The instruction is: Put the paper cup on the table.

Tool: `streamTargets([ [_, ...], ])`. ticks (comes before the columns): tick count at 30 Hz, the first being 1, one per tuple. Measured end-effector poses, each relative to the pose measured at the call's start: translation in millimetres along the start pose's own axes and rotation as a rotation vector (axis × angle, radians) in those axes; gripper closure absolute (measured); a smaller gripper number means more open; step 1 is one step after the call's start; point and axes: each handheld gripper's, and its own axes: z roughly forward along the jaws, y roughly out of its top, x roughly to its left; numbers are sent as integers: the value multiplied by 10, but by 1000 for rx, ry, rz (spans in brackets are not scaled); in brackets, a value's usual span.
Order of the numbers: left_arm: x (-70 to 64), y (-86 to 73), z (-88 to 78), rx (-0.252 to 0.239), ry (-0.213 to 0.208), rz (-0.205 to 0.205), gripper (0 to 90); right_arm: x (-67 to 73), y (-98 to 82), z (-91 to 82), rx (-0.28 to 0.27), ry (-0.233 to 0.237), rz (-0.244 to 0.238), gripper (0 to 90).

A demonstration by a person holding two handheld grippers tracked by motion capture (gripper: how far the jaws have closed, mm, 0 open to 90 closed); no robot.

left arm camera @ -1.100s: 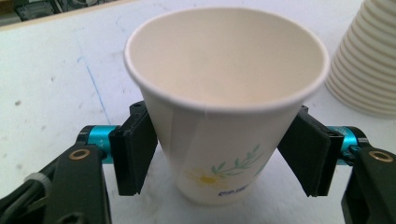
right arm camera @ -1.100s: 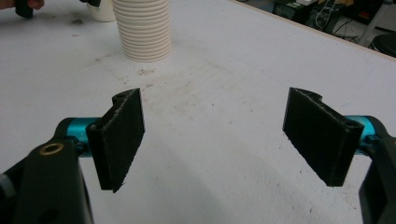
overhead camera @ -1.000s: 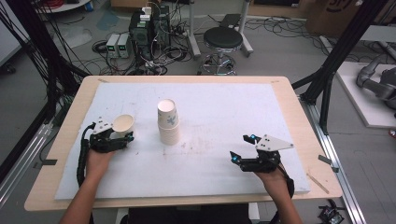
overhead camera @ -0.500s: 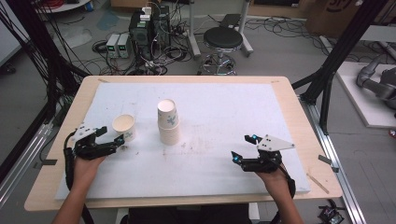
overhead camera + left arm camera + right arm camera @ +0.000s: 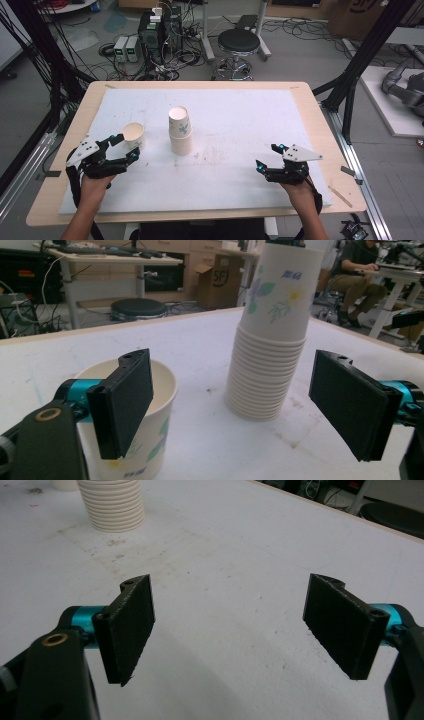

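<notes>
Near the middle of the white table cover [image 5: 240, 125] stood a tall stack of paper cups [image 5: 180, 131], turned upside down, with a floral print on the topmost cup. Just to its left, set apart from it, a single paper cup [image 5: 133, 135] stood upright with its mouth open to the ceiling.

Beside that single cup, the left gripper [image 5: 123, 147] rested low over the cover at the table's left front, held in the person's left hand [image 5: 95, 177]. Its jaws were spread wide and held nothing. From the left gripper view, one jaw sat in front of the single cup's rim [image 5: 131, 385], the other stood off to the far side, and the stack [image 5: 272, 335] rose in the gap between them, farther off.

Well apart, at the table's right front, the right gripper [image 5: 267, 157] lay in the person's right hand [image 5: 300, 192], its jaws likewise spread wide and empty. The right gripper view showed bare, lightly stained cover between them, with the foot of the stack [image 5: 113, 505] at the upper left.

Beyond the wooden table edge [image 5: 200, 85], a black round stool [image 5: 239, 42] and cabled electronic boxes [image 5: 160, 30] stood on the floor.
</notes>
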Motion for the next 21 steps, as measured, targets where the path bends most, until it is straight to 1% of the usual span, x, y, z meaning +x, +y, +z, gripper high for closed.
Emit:
streamTargets([
  [1, -22, 3, 14, -1, -4, 1, 179, -8, -6, -15, -4, -5, 5, 210],
  [3, -62, 5, 42, -3, -29, -2, 179, -21, -19, -46, -10, -13, 6, 210],
  [6, -119, -2, 74, 1, -55, -3, 179, -28, -24, -61, -12, -16, 5, 210],
  [9, -152, -22, 89, 14, -66, 3, 179, -23, -19, -79, -17, -18, 10, 210],
  [11, -172, -39, 90, 23, -76, 9, 180, -17, -7, -91, -23, -23, 3, 210],
  [16, -194, -62, 57, 29, -78, 15, 181, -6, 7, -88, -25, -22, 7, 210],
  [19, -198, -79, 22, 34, -71, 18, 181, 16, 34, -72, -28, -22, 9, 210],
  [21, -195, -76, 4, 31, -66, 18, 181, 34, 52, -59, -31, -20, -2, 210],
])
